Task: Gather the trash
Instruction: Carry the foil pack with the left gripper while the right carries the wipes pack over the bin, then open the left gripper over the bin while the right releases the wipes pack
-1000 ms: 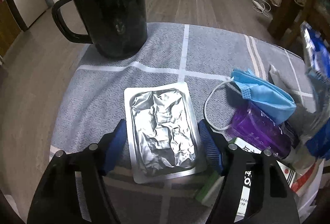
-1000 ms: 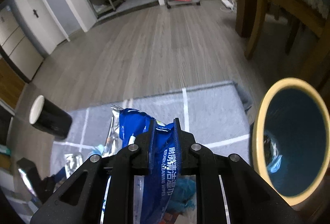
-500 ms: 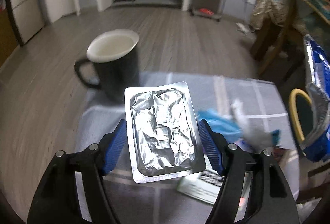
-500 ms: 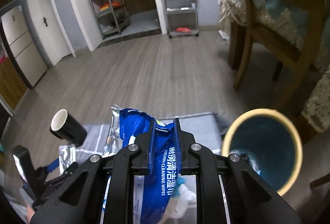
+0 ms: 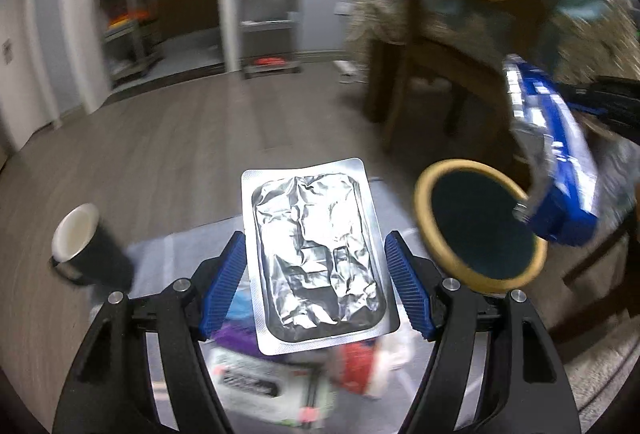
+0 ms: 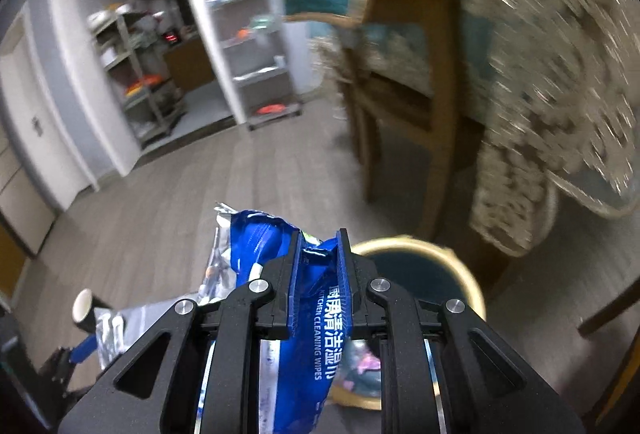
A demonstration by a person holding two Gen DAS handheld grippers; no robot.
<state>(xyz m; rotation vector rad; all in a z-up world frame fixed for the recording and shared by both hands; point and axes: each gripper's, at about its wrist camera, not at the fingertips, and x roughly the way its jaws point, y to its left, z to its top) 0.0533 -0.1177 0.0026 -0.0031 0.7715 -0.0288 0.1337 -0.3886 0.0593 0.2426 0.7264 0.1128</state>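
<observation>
My left gripper (image 5: 314, 238) is shut on a crumpled silver foil blister pack (image 5: 316, 254), its blue pads gripping the two long edges, and holds it in the air above the grey-clothed table (image 5: 160, 254). My right gripper (image 6: 320, 234) is shut on a blue cleaning-wipes packet (image 6: 308, 314), which also shows at the right of the left wrist view as the blue wipes packet (image 5: 556, 162). A dark teal bin with a yellow rim (image 5: 476, 226) stands on the floor right of the table. In the right wrist view the bin (image 6: 420, 266) lies just below and beyond the packet.
A black mug (image 5: 86, 254) stands at the table's left corner. A white box (image 5: 256, 382), a red-and-white wrapper (image 5: 360, 366) and a purple bottle (image 5: 236, 334) lie blurred under my left gripper. A wooden chair (image 5: 420, 74) and a draped table (image 6: 560, 94) stand behind the bin.
Both grippers rose and swung right, each keeping its load. The foil pack left the table. The mug shrank to the left, and the bin slid from the right to under the wipes packet.
</observation>
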